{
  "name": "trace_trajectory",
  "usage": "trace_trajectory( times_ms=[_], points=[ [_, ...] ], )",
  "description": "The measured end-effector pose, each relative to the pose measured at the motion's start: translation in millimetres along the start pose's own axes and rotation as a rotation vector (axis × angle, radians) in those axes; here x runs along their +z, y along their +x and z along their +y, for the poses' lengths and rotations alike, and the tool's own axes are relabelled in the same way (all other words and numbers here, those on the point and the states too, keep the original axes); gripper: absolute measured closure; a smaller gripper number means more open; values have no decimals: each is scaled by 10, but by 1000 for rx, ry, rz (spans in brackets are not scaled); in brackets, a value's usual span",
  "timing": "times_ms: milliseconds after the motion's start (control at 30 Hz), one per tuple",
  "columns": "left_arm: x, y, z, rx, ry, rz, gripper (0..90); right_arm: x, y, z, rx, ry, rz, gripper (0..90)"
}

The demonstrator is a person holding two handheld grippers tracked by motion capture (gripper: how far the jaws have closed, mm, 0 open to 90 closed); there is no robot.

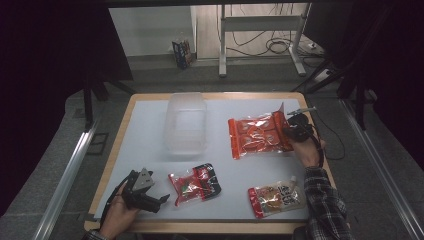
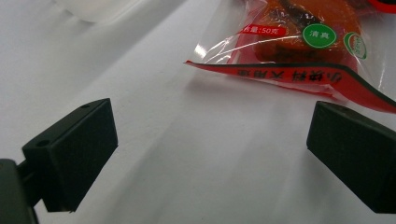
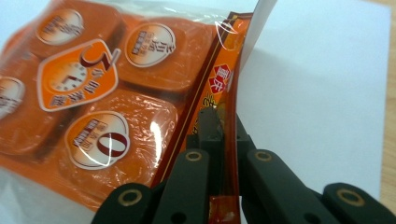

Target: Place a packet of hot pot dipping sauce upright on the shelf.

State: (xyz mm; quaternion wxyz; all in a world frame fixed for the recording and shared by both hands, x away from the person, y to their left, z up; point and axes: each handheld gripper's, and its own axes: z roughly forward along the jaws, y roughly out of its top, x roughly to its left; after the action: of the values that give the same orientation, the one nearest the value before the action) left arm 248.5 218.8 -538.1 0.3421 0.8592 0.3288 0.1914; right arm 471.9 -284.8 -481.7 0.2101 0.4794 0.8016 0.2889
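Note:
A large orange snack bag [image 1: 257, 135] lies right of centre on the white mat; its right edge is lifted. My right gripper [image 1: 290, 131] is shut on that sealed edge [image 3: 224, 116], the strip pinched between the black fingers [image 3: 208, 123]. A smaller red-and-black packet [image 1: 196, 184] lies near the front. My left gripper [image 1: 161, 200] stands open just left of it, low over the mat; in the left gripper view the packet's edge [image 2: 289, 74] lies beyond the spread pads [image 2: 74, 149], untouched. A pale pouch [image 1: 276, 198] with a spout rests front right.
A clear plastic tub [image 1: 186, 122] stands at the middle back of the white mat [image 1: 150, 150]. The wooden table edge [image 1: 210, 227] frames the mat. Beyond the table are a metal stand and cables on the floor.

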Motion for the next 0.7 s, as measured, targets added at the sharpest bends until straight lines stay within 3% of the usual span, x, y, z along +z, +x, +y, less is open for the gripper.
trace_trajectory(
  times_ms=[267,367,700],
  points=[
    [-6,5,-2,-3,-3,4,17,-237,57,100,5,-76,3,883],
    [3,-2,-2,2,4,2,16,-395,109,188,-12,-123,21,883],
    [8,-9,-3,11,6,-1,16,-679,299,454,-26,-187,73,882]
  ],
)
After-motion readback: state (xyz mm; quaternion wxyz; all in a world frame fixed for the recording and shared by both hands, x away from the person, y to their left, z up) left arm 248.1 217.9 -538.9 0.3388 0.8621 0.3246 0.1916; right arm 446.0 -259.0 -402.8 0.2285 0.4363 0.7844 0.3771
